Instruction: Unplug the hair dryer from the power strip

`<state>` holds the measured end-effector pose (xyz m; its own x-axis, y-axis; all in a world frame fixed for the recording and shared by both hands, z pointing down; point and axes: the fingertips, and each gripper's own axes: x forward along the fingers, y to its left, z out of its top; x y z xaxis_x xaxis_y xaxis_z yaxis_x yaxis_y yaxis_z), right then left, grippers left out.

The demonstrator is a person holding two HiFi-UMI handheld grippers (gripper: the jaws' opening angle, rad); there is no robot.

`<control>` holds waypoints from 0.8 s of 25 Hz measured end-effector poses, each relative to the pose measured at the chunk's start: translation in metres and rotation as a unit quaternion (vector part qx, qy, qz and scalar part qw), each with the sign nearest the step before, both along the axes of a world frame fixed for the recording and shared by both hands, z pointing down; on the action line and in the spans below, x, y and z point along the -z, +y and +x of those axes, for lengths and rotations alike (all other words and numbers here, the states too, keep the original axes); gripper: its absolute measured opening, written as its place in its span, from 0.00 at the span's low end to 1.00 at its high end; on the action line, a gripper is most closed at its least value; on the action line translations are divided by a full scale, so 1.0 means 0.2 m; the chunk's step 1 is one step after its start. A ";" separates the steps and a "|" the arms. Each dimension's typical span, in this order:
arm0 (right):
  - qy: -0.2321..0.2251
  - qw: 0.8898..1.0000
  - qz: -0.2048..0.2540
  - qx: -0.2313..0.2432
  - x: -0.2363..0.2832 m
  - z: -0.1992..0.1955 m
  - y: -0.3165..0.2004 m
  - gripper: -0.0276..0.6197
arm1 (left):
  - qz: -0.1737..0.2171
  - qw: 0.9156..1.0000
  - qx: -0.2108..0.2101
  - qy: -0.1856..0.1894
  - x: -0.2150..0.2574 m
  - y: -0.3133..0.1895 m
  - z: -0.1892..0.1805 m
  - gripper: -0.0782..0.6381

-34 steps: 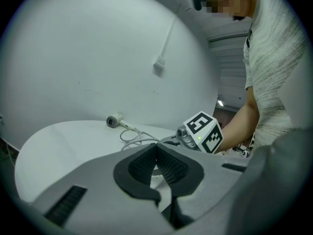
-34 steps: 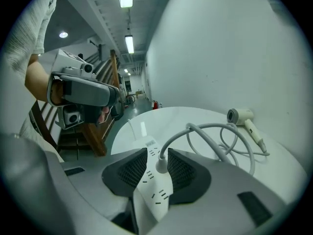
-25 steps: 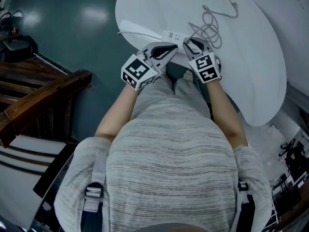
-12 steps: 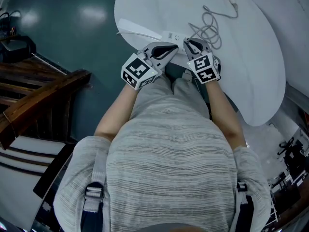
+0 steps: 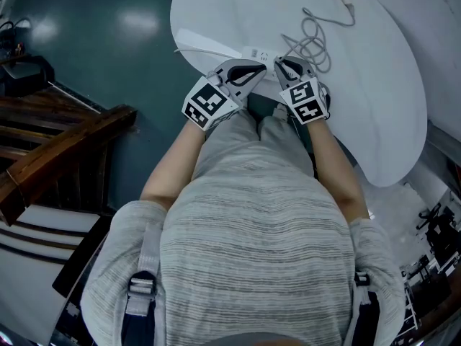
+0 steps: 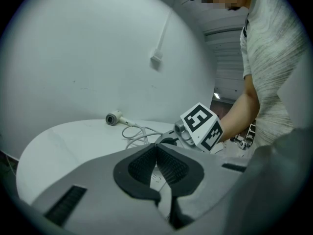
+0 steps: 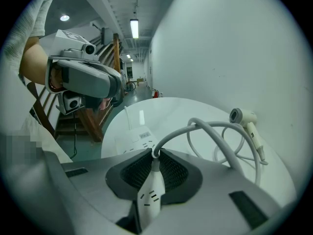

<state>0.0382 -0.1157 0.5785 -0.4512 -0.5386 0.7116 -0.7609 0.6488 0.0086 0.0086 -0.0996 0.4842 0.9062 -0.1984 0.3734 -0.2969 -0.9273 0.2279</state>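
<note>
Right gripper point(image 7: 155, 153) grips the smooth white plug point(image 7: 149, 195), its jaws having just closed.
Ribbed black pads point(image 7: 134, 173) pinch it at lower centre. Its round grey cord point(image 7: 215, 130) loops to the hair dryer point(image 7: 243, 116) at right. The flat power strip point(image 7: 134, 140) lies beyond on the round table point(image 7: 166, 109). The left gripper point(image 6: 156, 148) is clenched tip to tip.

Tabletop point(image 5: 230, 9) left of and beyond the power strip point(image 5: 253, 52) lies open. Looped cord point(image 5: 315, 45) clutters the right side. The wall point(image 6: 98, 43) stands close behind the table's far edge.

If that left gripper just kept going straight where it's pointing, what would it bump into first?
Most likely the right gripper, close beyond the left gripper's shut tips; depth is unclear, so the white table could come first.
</note>
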 end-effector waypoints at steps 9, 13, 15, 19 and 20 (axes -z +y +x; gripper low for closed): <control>0.001 1.000 -0.003 0.000 0.00 -0.01 0.00 0.14 | 0.033 0.996 -0.060 -0.060 -0.09 -0.04 0.02 0.16; 0.001 1.000 -0.005 -0.001 0.00 -0.01 -0.01 0.14 | 0.045 0.989 -0.104 -0.095 -0.15 -0.02 0.03 0.31; 0.001 1.000 -0.005 -0.001 0.00 -0.01 -0.01 0.14 | 0.052 0.986 -0.119 -0.106 -0.17 -0.02 0.04 0.34; 0.002 1.000 -0.004 -0.002 0.00 -0.01 0.00 0.14 | 0.059 0.979 -0.149 -0.127 -0.22 -0.01 0.06 0.40; 0.002 1.000 -0.004 -0.002 0.00 -0.01 0.00 0.14 | 0.062 0.976 -0.159 -0.136 -0.24 0.00 0.06 0.41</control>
<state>0.0363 -0.1165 0.5780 -0.4469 -0.5344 0.7174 -0.7629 0.6465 0.0064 0.0214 -0.1002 0.5313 0.8000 0.0172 0.5998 -0.0241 -0.9979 0.0607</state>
